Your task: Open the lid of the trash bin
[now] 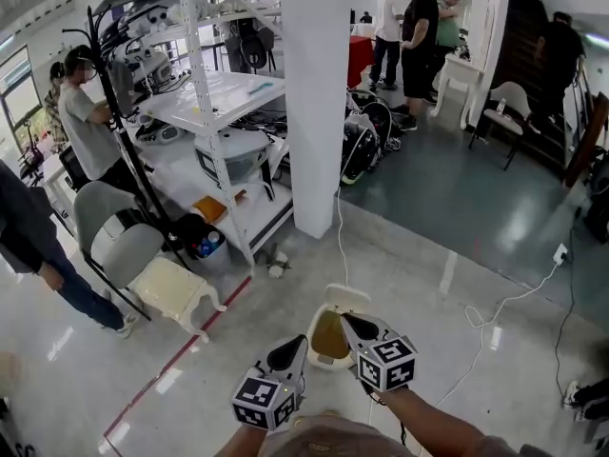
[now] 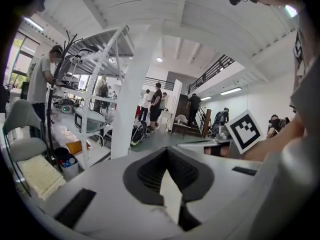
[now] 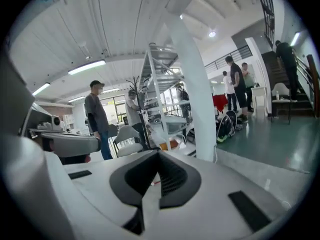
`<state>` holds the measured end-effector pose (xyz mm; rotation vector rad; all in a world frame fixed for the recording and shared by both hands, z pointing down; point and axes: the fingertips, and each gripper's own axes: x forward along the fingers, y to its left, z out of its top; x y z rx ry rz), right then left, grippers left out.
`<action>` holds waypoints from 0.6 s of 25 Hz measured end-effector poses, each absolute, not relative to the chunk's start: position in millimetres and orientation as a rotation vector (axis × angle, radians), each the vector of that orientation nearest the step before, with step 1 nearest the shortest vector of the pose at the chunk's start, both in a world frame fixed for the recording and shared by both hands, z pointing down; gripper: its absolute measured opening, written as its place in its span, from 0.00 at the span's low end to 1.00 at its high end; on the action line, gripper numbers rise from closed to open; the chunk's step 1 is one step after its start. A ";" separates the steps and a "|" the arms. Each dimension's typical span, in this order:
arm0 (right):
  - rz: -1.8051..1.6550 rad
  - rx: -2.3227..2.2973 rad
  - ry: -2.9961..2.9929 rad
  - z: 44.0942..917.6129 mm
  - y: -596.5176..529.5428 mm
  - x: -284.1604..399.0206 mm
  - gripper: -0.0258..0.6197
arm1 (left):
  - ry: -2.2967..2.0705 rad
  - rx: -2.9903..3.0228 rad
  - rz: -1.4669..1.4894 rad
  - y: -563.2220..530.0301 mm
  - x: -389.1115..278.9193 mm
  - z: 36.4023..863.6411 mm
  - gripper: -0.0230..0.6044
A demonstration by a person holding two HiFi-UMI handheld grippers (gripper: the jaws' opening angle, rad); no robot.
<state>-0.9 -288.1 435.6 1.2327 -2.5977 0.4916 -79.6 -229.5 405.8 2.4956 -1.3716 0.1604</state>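
In the head view a small cream trash bin (image 1: 322, 353) stands on the floor just ahead of me. Its lid (image 1: 346, 299) is tipped up at the far side and the yellowish inside shows. My left gripper (image 1: 293, 350) hangs at the bin's near left edge, and my right gripper (image 1: 350, 324) is above its near right rim. In the left gripper view the left gripper (image 2: 167, 156) has its jaws together with nothing between them. The right gripper (image 3: 157, 156) looks the same in its own view. Neither gripper view shows the bin.
A white pillar (image 1: 317, 103) rises beyond the bin, with a white shelf rack (image 1: 224, 103) to its left. A chair with a cream cushion (image 1: 173, 288) stands at the left. A white cable (image 1: 495, 312) trails across the floor at right. A person (image 1: 29, 246) stands at far left.
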 end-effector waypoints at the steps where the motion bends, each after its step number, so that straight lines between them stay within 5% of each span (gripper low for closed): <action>1: 0.456 1.231 -2.623 425.2 -281.7 -0.1 0.09 | -1.377 2.504 0.152 -227.5 -79.2 401.0 0.02; 15: 0.009 1.276 -2.823 335.9 -224.2 15.3 0.09 | -1.476 2.594 0.091 -218.6 -85.8 356.4 0.02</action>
